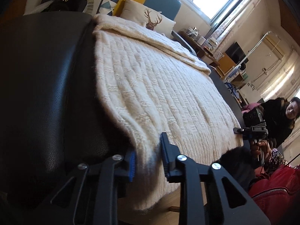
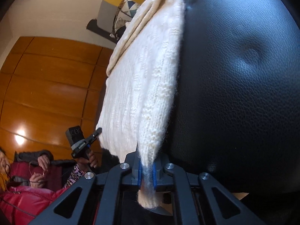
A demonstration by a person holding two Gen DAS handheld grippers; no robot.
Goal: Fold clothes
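Blue-padded fingers of the left gripper [image 1: 148, 161] are seen nearest the lens, spread apart, with the hanging corner of a cream knitted sweater [image 1: 150, 86] draped between them; the knit is brushed by the pads, but a clamp is not made out, so the claw is read as parted. On the other side, the right gripper [image 2: 146, 174] is closed tight on the sweater's hem [image 2: 148, 97], the wool pinched between its two blue pads and a tuft left poking out below.

The sweater is laid flat across a black leather seat [image 1: 48, 86], its lower edge spilling over the front of the cushion. Behind it, a pillow printed with a deer head [image 1: 150, 20] is propped up, and a second pillow with triangle patterns [image 1: 105, 1] is partly covered by a black handbag [image 1: 69, 2]. Lettering on that pillow is too blurred to be read.

A person in a dark coat [image 1: 281, 116] is seen off to the side. White characters are carried on the grey band of the opposite gripper in each view, yet nothing legible is offered. A red padded jacket [image 2: 24, 200] is glimpsed low in the right wrist view, against a wooden panelled wall [image 2: 48, 86].
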